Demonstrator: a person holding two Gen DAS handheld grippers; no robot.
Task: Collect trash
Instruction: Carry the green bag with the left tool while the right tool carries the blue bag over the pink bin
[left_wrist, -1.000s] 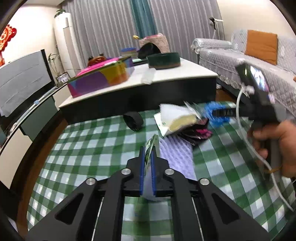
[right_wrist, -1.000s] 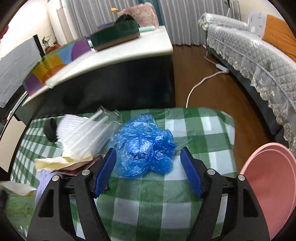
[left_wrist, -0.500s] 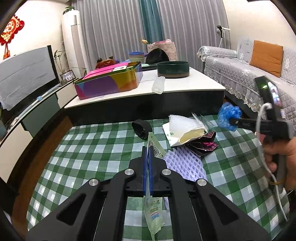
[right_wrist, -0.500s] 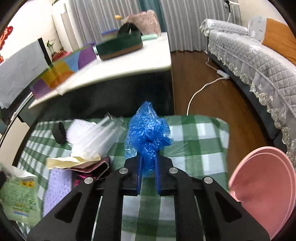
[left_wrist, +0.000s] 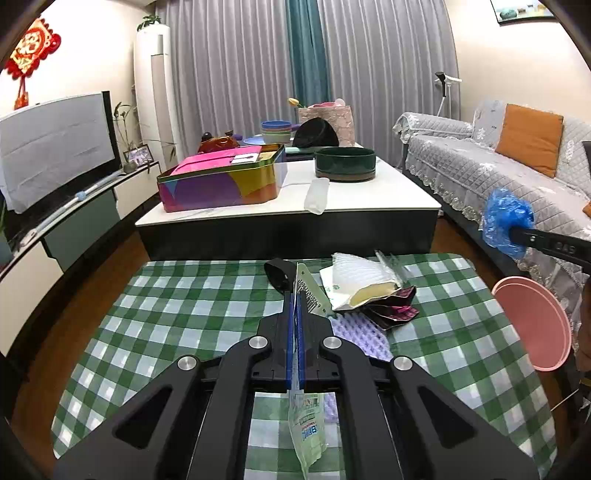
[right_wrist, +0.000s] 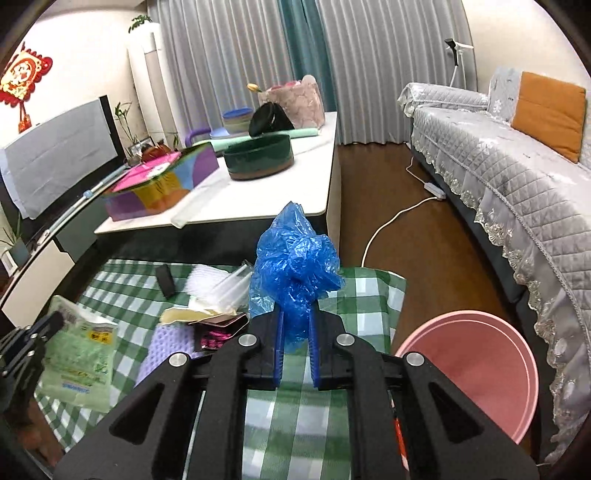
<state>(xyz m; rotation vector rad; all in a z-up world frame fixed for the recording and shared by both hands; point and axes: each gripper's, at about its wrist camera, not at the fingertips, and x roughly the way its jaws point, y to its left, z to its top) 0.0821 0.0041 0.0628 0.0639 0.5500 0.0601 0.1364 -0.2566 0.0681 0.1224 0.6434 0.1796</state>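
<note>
My left gripper (left_wrist: 294, 295) is shut on a thin green snack wrapper (left_wrist: 306, 435) that hangs below the jaws, above the green checked table (left_wrist: 166, 332). The same wrapper (right_wrist: 79, 358) shows at the left of the right wrist view. My right gripper (right_wrist: 295, 317) is shut on a crumpled blue plastic bag (right_wrist: 295, 262), lifted off the table; the bag (left_wrist: 506, 221) also shows at the right of the left wrist view. A pink bin (right_wrist: 469, 369) stands on the floor right of the table. Loose trash (left_wrist: 369, 291) lies in a pile on the cloth.
A purple foam net (left_wrist: 358, 336) and a black roll (left_wrist: 277, 273) lie on the cloth. Behind the table stands a white-topped low table (left_wrist: 351, 199) with a colourful tin (left_wrist: 221, 181) and a dark bowl (left_wrist: 345, 164). A grey sofa (right_wrist: 517, 177) runs along the right.
My right gripper closed on the blue bag and lifted it up and to the right, off the table. My left gripper rose a little with the wrapper.
</note>
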